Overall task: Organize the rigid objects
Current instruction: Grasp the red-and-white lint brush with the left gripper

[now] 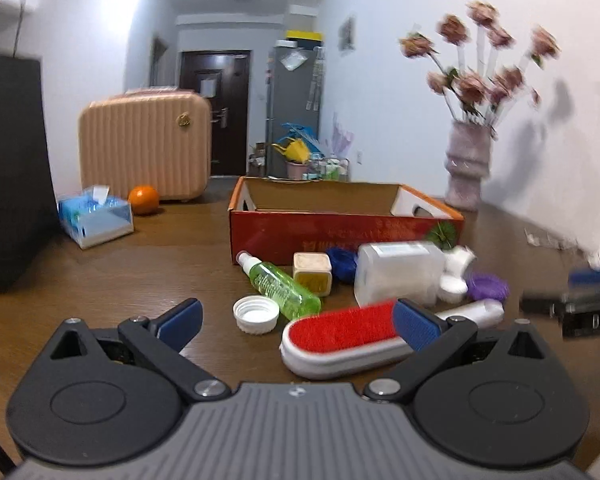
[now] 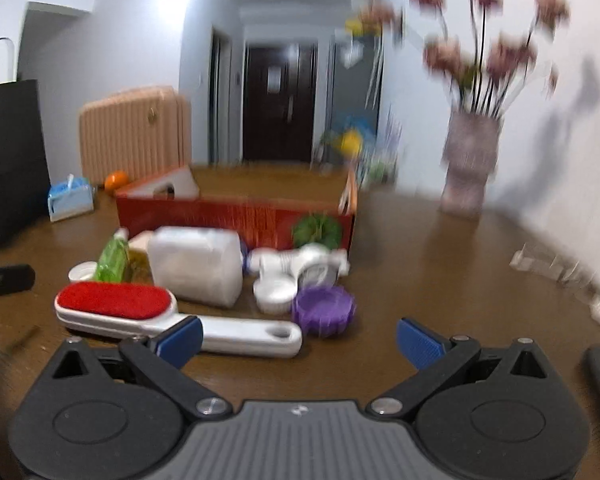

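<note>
Left tool [image 1: 298,322] spread wide, gripping nothing, low over the bench [image 1: 120,280]. Directly ahead between its tips: white bottle cap [image 1: 256,314], green spray bottle [image 1: 280,285] lying down, red-faced lint brush [image 1: 340,338] with handle partly hidden behind the right-side fingertip [image 1: 416,326]. Further ahead: red cardboard box [image 1: 340,236], open-topped, interior mostly out of sight. Right tool [image 2: 299,340] likewise open and empty. Ahead-left of it the brush; just ahead a purple ridged lid [image 2: 324,310] and white plastic jug [image 2: 196,266]. White cluster [image 2: 296,266] beyond the lid too blurred to identify.
</note>
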Action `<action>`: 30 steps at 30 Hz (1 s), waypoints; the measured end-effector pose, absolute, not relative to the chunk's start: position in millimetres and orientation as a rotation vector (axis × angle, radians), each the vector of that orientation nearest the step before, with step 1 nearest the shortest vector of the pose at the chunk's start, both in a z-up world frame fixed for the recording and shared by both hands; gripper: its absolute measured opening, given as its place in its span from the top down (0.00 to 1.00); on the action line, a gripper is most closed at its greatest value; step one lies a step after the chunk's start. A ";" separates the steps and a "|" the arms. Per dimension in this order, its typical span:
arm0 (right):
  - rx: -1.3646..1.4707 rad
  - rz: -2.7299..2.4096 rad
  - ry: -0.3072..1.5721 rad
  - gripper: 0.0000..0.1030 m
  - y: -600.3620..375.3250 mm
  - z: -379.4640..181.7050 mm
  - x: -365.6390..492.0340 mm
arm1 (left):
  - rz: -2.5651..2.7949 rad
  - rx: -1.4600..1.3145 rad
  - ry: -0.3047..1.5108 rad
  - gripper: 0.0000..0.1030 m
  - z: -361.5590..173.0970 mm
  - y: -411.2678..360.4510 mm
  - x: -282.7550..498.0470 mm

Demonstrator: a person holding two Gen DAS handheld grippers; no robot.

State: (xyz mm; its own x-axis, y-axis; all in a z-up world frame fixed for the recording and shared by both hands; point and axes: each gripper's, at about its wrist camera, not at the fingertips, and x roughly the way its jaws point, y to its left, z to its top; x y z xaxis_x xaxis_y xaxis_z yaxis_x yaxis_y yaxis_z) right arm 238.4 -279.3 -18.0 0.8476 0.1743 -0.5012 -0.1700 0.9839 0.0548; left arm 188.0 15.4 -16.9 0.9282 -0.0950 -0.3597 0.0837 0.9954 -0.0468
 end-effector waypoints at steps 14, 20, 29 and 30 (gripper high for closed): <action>0.185 0.268 0.704 0.81 -292.7 -45.7 304.4 | -0.148 -0.159 0.686 0.32 -36.8 24.6 269.0; 0.197 0.287 0.709 0.88 -293.3 -44.7 291.2 | -0.179 -0.257 0.707 0.40 -36.8 27.6 265.9; 0.222 0.286 0.701 0.86 -288.9 -42.3 212.7 | -0.155 -0.288 0.724 0.43 -32.8 37.6 218.6; 0.226 0.284 0.698 0.86 -288.9 -42.5 205.7 | -0.159 -0.282 0.721 0.43 -32.7 37.3 213.2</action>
